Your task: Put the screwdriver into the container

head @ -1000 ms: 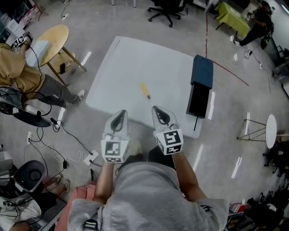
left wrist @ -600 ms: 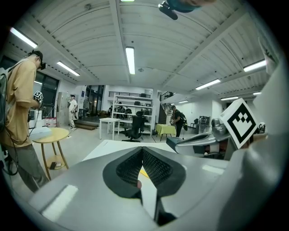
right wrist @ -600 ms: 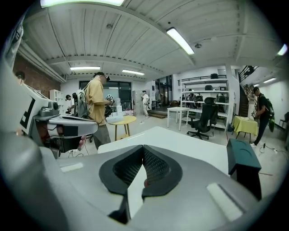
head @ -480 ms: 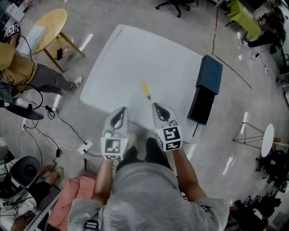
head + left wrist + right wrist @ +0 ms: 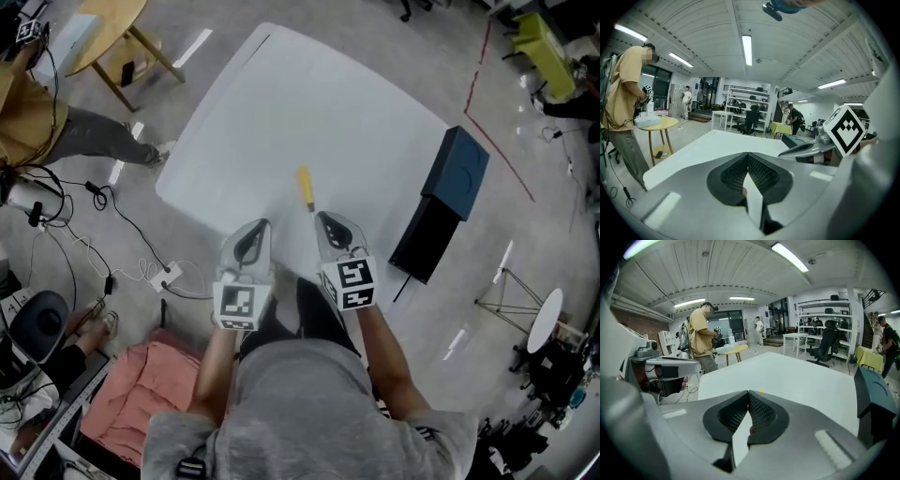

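Head view is showing us at the very start. The yellow-handled screwdriver (image 5: pixel 306 189) is lying flat and untouched on the white worktop (image 5: pixel 309 103), just ahead of our two grippers and between them. We are holding the left gripper (image 5: pixel 260 225) with its jaws pressed together at the tips and nothing between them. The right gripper (image 5: pixel 324 218) is in the same state, jaws fully together and empty.

The container (image 5: pixel 457 173), a dark blue and black box, is sitting at the worktop's right edge, well apart from the screwdriver. We are not able to tell which way its opening is facing. As we are judging it, nothing is done yet: spreading a pair of jaws, picking up the screwdriver, carrying it across and dropping it in are all remaining.

The worktop is looking matte and is carrying only those two things. Around it we are seeing a grey floor (image 5: pixel 525 309) with cables (image 5: pixel 103 216) and a red line (image 5: pixel 478 70). A round wooden table (image 5: pixel 117 19) is standing off to the left with a person (image 5: pixel 23 112) beside it, and pink cloth (image 5: pixel 131 394) is lying near us. Shelving (image 5: pixel 820 310), an office chair (image 5: pixel 827 345) and strip lights (image 5: pixel 746 47) are showing in the gripper views.
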Demonstrator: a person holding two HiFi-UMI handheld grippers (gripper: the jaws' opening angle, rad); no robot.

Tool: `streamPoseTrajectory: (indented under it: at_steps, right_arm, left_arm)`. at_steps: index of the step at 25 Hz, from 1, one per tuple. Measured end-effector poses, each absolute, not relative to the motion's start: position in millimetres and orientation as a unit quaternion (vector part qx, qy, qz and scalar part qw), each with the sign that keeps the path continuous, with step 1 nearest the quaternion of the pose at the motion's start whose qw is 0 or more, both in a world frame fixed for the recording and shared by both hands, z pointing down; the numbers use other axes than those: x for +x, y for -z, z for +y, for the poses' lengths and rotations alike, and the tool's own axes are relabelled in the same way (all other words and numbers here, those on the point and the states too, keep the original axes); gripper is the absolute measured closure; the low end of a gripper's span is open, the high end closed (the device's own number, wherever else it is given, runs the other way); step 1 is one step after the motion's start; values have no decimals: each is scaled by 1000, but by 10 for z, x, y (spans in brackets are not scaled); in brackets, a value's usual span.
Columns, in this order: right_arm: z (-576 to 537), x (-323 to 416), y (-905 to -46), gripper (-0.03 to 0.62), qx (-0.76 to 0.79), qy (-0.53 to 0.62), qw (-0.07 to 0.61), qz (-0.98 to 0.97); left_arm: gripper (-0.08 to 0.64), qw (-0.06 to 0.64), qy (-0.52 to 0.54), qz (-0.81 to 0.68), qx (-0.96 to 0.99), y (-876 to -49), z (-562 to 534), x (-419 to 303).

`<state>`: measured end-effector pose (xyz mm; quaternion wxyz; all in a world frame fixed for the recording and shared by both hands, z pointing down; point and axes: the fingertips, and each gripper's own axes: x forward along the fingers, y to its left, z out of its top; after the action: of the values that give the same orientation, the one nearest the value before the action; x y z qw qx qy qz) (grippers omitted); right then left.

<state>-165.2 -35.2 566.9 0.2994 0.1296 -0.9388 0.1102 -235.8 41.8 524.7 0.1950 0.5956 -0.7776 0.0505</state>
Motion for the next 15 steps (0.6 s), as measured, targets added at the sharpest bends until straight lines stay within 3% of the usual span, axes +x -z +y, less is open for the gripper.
streamPoseTrajectory:
  at_steps: [15]
  right_arm:
    - [-587,-1861,-6373,574,89,-151,368,-913]
  left_arm:
    - [548,247,-58,-789,560,-5763,222,-2511]
